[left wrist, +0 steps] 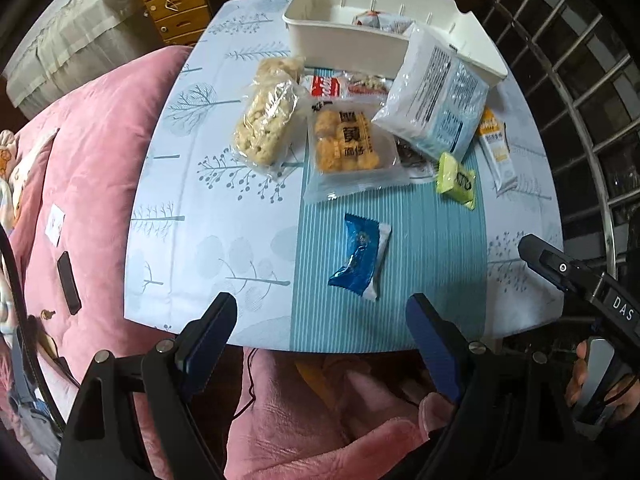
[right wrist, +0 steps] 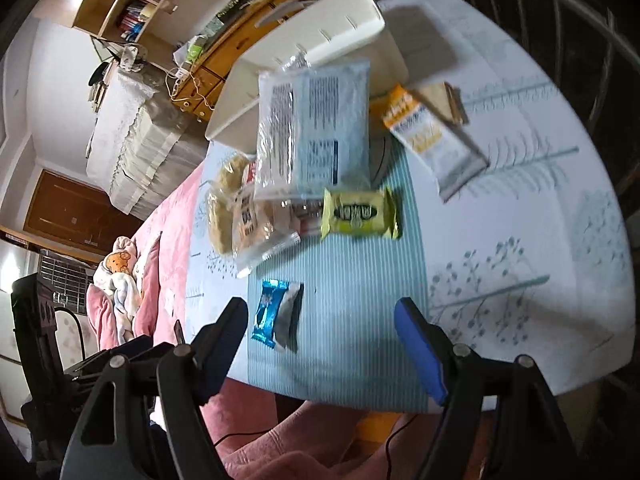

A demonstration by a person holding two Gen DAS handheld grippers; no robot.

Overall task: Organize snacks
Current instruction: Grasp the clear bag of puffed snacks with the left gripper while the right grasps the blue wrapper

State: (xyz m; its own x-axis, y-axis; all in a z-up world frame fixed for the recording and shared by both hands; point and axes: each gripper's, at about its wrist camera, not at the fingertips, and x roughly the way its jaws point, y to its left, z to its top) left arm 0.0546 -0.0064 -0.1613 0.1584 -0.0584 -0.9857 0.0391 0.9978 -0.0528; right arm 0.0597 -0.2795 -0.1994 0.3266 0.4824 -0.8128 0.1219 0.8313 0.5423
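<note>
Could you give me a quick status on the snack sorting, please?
Left gripper and right gripper open, empty. Blue snack packet nearest, alone on table. White bin nearly empty, big pale bag leaning on it.

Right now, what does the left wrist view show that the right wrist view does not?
Only the left wrist view: a wrapped snack inside the white bin, and the right claw at the side.
Only the right wrist view: a bookshelf behind the table.
Both: the blue packet lying alone, the green packet, and open, empty claws.
</note>
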